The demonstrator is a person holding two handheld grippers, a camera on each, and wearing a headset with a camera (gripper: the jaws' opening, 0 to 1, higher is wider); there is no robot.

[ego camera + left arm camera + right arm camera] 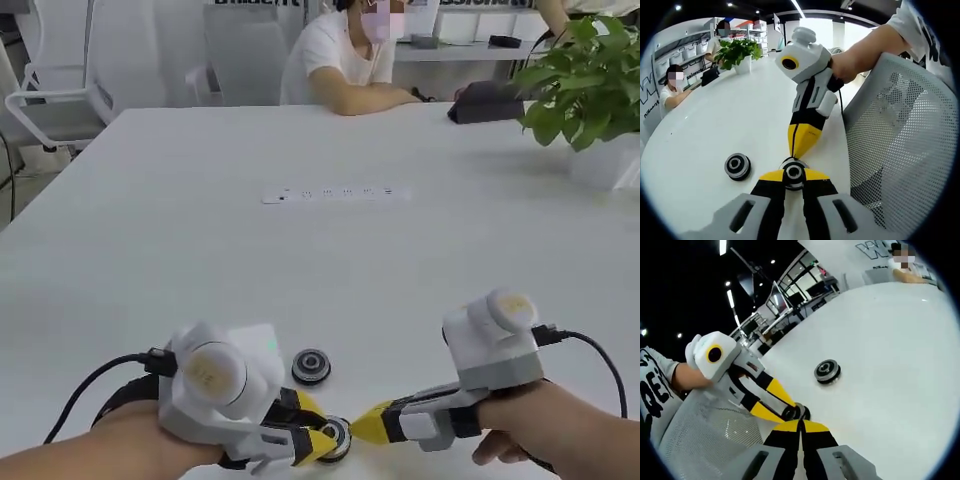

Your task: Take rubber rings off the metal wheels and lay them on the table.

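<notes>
A small metal wheel with a black rubber ring is clamped between the yellow jaws of my left gripper, just above the white table's near edge. My right gripper comes in from the right with its jaws pressed together. Its tip touches the wheel's rim; I cannot tell whether it pinches the ring. A second ringed wheel lies flat on the table just beyond.
A white power strip lies mid-table. A potted plant and a dark pouch sit at the far right. A person sits at the far side. A grey mesh chair stands behind the near edge.
</notes>
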